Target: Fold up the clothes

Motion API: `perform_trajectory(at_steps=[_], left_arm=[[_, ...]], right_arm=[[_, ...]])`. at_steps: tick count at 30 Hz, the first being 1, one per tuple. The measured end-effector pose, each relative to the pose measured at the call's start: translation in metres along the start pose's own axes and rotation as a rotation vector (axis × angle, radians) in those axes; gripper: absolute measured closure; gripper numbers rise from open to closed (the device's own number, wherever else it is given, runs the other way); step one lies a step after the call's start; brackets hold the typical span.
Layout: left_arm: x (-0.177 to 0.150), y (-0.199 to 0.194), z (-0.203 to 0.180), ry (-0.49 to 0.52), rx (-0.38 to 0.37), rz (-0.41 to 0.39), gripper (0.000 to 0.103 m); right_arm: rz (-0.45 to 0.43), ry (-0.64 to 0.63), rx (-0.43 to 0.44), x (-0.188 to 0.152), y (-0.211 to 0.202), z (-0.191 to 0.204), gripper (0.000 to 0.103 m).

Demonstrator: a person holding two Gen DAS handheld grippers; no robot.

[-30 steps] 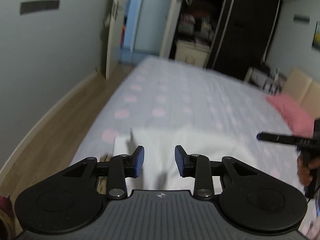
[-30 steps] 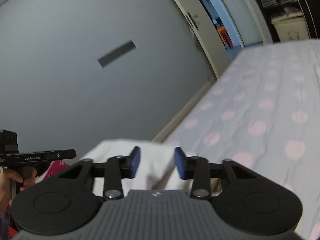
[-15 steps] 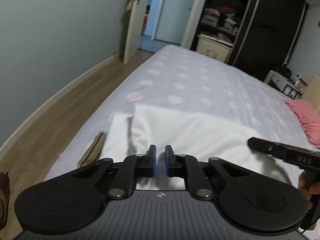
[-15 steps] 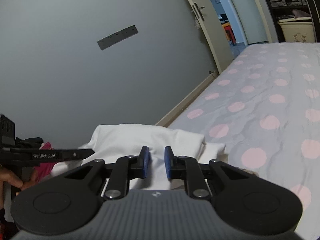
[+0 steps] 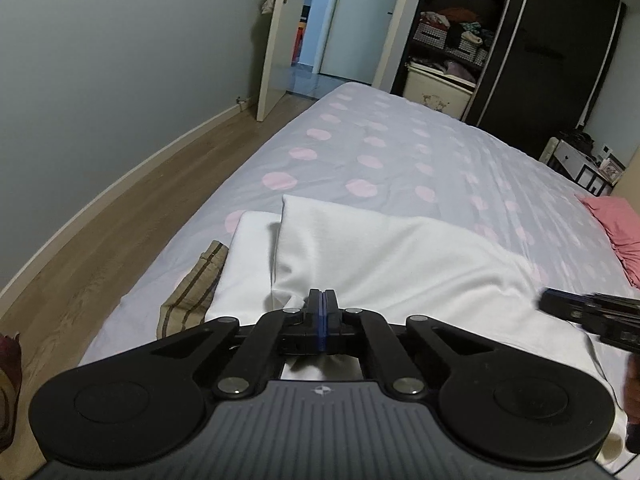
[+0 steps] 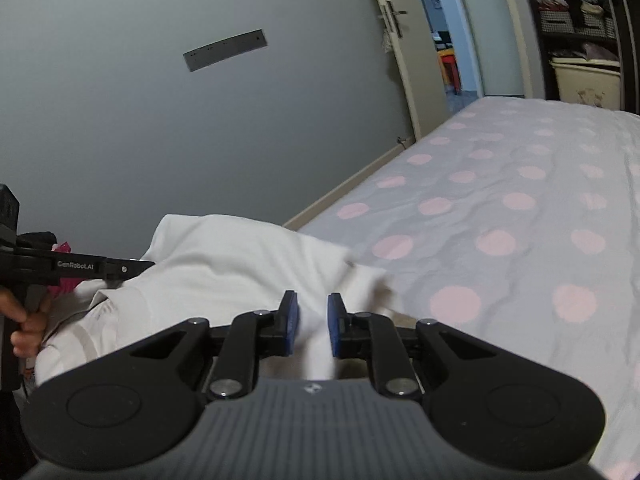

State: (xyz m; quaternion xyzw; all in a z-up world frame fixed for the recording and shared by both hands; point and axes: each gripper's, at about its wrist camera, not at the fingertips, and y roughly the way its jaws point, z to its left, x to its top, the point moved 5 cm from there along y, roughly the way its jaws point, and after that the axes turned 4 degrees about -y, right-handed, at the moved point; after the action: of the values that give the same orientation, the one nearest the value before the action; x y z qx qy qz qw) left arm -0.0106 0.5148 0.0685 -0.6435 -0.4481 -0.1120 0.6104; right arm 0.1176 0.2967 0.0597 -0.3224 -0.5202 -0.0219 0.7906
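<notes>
Pinching the near hem of the white shirt, the left gripper now has its blue pads pressed together on cloth; 1 second ago they stood spread above it. The right gripper narrowed half a second ago and has reopened a little, with a ridge of shirt between the pads but not visibly clamped. So 1 corner looks secured and the other not yet, and the fold probably cannot start until both hold.

The shirt lies near the foot corner of the bed, partly doubled over, with a striped tan cloth just beside the shirt toward the floor. Beyond the bed stand an open door and a dark wardrobe; a pink pillow lies at the bed's far side.
</notes>
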Motion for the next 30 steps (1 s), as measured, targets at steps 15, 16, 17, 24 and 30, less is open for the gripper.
perform_trajectory(at_steps=[15,16,17,24,30], left_arm=[[-0.017,-0.079,0.002,-0.027,0.018,-0.114,0.098],[-0.019,-0.081,0.002,-0.030,0.012,-0.120,0.098],[-0.021,-0.082,0.001,-0.027,-0.002,-0.116,0.098],[-0.035,-0.053,0.013,-0.061,0.066,-0.034,0.099],[-0.040,-0.048,0.014,-0.015,0.081,-0.013,0.100]], right_arm=[[-0.110,-0.194,0.190,-0.019,-0.067,0.071,0.079],[-0.099,-0.194,0.187,-0.020,-0.063,0.074,0.079],[-0.080,-0.197,0.180,-0.024,-0.057,0.076,0.079],[0.015,-0.177,0.187,-0.053,-0.037,0.079,0.076],[0.050,-0.240,0.202,-0.063,-0.044,0.080,0.078]])
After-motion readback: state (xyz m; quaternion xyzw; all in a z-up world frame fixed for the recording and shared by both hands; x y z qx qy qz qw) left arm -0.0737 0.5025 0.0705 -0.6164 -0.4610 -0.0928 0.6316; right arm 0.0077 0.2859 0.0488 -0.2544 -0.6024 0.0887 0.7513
